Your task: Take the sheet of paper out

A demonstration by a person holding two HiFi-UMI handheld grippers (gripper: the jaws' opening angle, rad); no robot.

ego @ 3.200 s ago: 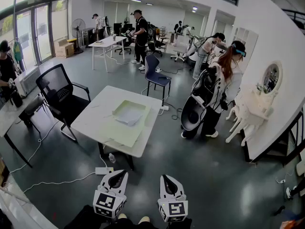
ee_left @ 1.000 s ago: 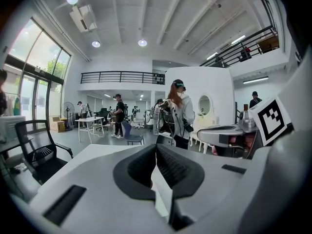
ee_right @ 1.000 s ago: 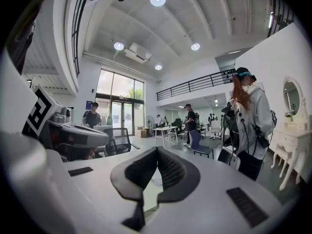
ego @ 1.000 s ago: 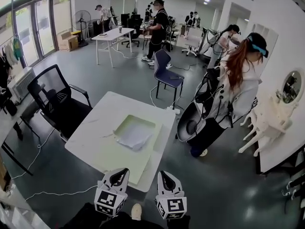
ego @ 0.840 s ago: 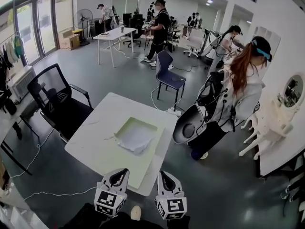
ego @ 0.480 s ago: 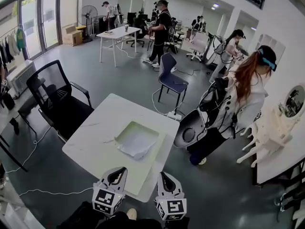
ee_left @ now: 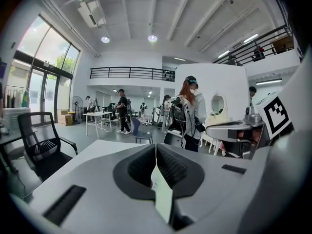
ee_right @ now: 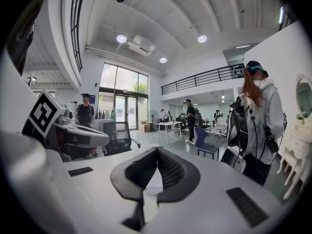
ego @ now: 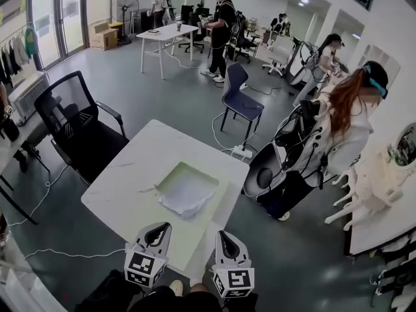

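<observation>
Left gripper (ego: 158, 229) and right gripper (ego: 223, 235): jaws pressed together, empty. Crumpled white paper sheet (ego: 185, 197) lies in pale green shallow tray (ego: 212, 182) on white rectangular table (ego: 136, 168).

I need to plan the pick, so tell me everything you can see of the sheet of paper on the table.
The sheet of paper is white, thin and visibly crumpled, with wrinkles and lifted edges. It lies loose and roughly flat inside a shallow pale green tray on the white table, bunched toward the tray's near side. Only the tray appears to touch it; nothing holds it or weighs it down.
</observation>
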